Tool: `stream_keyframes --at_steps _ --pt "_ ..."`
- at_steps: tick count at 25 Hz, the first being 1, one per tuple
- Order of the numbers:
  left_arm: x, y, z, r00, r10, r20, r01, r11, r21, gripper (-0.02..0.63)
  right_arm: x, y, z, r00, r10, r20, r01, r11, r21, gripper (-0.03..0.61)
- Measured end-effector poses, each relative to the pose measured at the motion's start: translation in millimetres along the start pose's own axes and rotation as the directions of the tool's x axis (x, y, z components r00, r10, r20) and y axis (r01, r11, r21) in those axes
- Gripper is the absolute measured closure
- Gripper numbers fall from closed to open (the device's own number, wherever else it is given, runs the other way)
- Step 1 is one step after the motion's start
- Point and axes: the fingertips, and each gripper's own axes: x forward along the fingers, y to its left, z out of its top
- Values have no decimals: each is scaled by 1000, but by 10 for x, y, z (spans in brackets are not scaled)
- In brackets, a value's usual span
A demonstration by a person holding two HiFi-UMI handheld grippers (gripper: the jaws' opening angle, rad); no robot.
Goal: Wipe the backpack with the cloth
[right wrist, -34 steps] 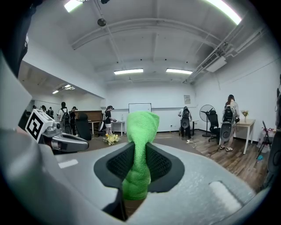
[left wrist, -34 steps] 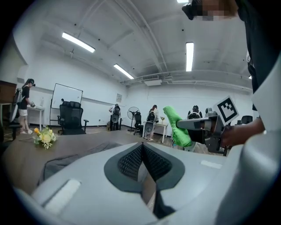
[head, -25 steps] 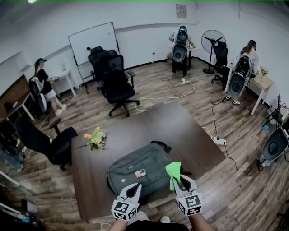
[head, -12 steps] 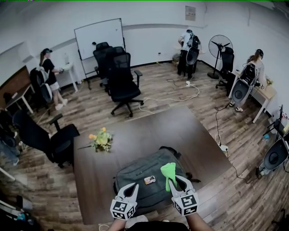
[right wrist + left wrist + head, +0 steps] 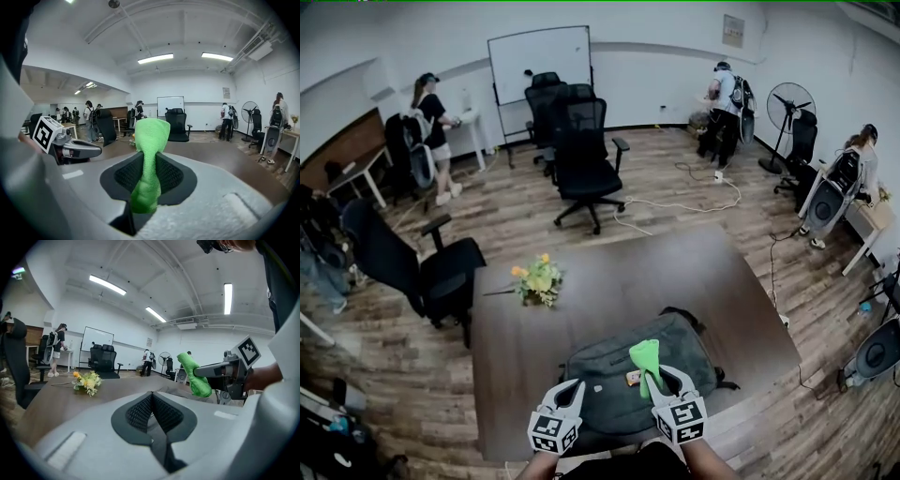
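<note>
Backpack: the grey backpack (image 5: 605, 380) lies flat on the near part of the dark bench (image 5: 609, 281), right of centre and close to the near edge. A small card (image 5: 633, 378) lies on top of it.
Cloth: the green cloth (image 5: 149, 140) stands upright and bunched, its free end poking up over the backpack.
Right gripper: the right gripper (image 5: 667, 382) hovers over the near side of the backpack. Its fingers pinch the lower part of the cloth.
Left gripper: the left gripper (image 5: 570, 394) is just left of the right one, above the backpack's near left corner. Its fingers are pressed together on nothing.
Elsewhere: a small bunch of flowers (image 5: 539, 278) sits at the far left of the bench, well apart from the backpack.
Progress: the cloth is in hand, which looks like the only step done. It appears raised off the fabric, so the wiping itself seems left to do.
Next: the cloth likely needs lowering onto the top panel.
</note>
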Motion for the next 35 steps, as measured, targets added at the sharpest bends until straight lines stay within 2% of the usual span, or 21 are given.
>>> stream_keyframes --at_steps 9,17,25,35 --pt "-108 281 -92 991 133 -17 -133 990 -42 594 562 394 -251 975 182 -127 -185 983 -19 497" --pt "-332 455 -330 971 229 -66 -234 969 -84 595 929 829 -718 911 306 -277 -313 949 20 497" --pt "-524 621 -551 953 282 -106 -294 949 -117 595 1365 1246 -1097 856 332 -397 -344 938 42 495" --pt "-691 743 -690 941 309 -139 -326 939 -113 595 1609 1377 -1230 836 318 -446 -369 929 -29 491"
